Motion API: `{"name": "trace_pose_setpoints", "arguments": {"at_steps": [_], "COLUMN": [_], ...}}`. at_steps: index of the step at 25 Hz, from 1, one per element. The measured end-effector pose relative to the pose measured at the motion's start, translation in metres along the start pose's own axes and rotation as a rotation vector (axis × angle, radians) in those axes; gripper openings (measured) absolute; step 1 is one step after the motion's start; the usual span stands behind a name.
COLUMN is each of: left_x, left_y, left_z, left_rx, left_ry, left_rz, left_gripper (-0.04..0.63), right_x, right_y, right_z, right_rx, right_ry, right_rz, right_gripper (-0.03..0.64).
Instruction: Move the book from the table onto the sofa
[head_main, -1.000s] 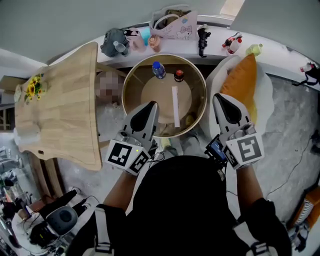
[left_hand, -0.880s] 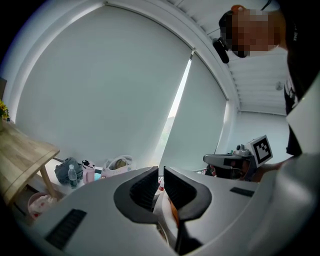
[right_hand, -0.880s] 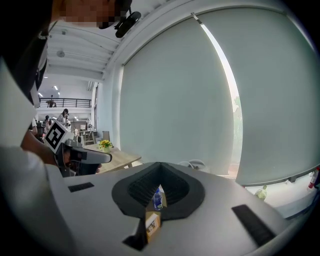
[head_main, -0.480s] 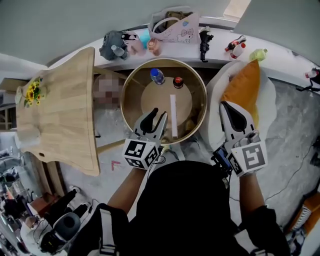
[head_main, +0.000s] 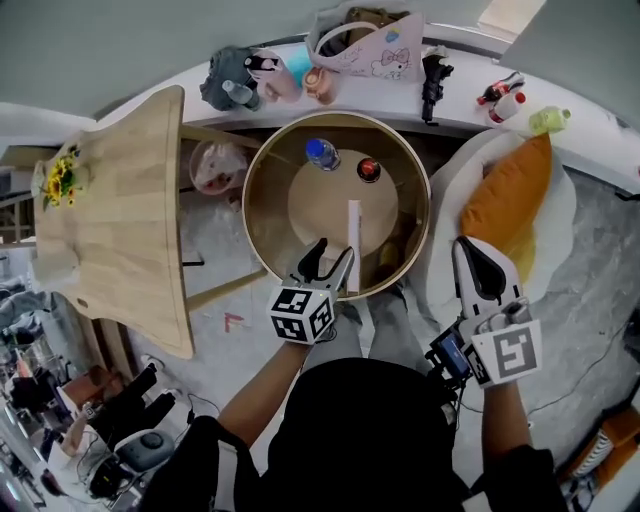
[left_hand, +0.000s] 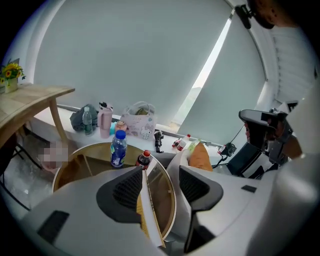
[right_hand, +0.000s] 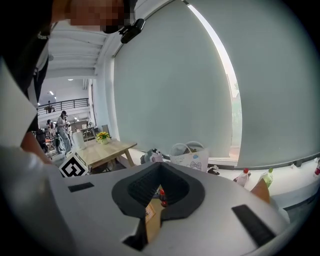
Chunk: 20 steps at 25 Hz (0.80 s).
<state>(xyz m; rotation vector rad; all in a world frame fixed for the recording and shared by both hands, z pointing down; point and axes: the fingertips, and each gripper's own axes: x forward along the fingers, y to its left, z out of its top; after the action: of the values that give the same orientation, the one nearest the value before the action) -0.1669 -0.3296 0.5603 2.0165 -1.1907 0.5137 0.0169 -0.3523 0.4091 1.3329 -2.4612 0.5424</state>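
- Your left tool (head_main: 333, 255) points down over the near side of the round tabletop (head_main: 262, 170), and its jaws are opening.
- The book (head_main: 353, 240) sits between those jaws. It shows edge-on as a thin white strip on the tabletop, near the near rim.
- In the left gripper view the book (left_hand: 149, 210) lies right against the left pad (left_hand: 127, 187). The right pad is apart from it, so the left tool (left_hand: 159, 180) is released, not clamping.
- Your right tool (head_main: 470, 250) is clenched, with nothing in it. It hangs over the near edge of the white sofa (head_main: 555, 215), beside the orange cushion (head_main: 510, 200).
- The right gripper view shows the right tool (right_hand: 160, 192) with its jaws together.
- A blue-capped water bottle (head_main: 322, 153) and a red-capped cola bottle (head_main: 368, 169) stand at the far side of the tabletop, well apart from the book.
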Motion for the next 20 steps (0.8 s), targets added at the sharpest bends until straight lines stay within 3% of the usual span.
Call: {"name": "trace_pose_setpoints", "arguments": {"at_steps": [6,13,20], "left_x": [0.031,0.068,0.102], "left_y": [0.012,0.027,0.042], "left_z": [-0.035,-0.088,-0.134], "left_rx": [0.0,-0.01,-0.015], "left_ry": [0.098,0.254,0.361], "left_rz": [0.016,0.038,0.113], "left_gripper": [0.234,0.274,0.342], "right_x": [0.012,0.022,0.02], "right_y": [0.0,-0.013,-0.021], "right_z": [-0.02,-0.058,-0.082], "right_rx": [0.066,0.114,0.132], "right_ry": [-0.013,0.034,0.081], "right_rz": [0.03,0.002,0.011], "right_gripper": [0.012,0.012,0.012]}}
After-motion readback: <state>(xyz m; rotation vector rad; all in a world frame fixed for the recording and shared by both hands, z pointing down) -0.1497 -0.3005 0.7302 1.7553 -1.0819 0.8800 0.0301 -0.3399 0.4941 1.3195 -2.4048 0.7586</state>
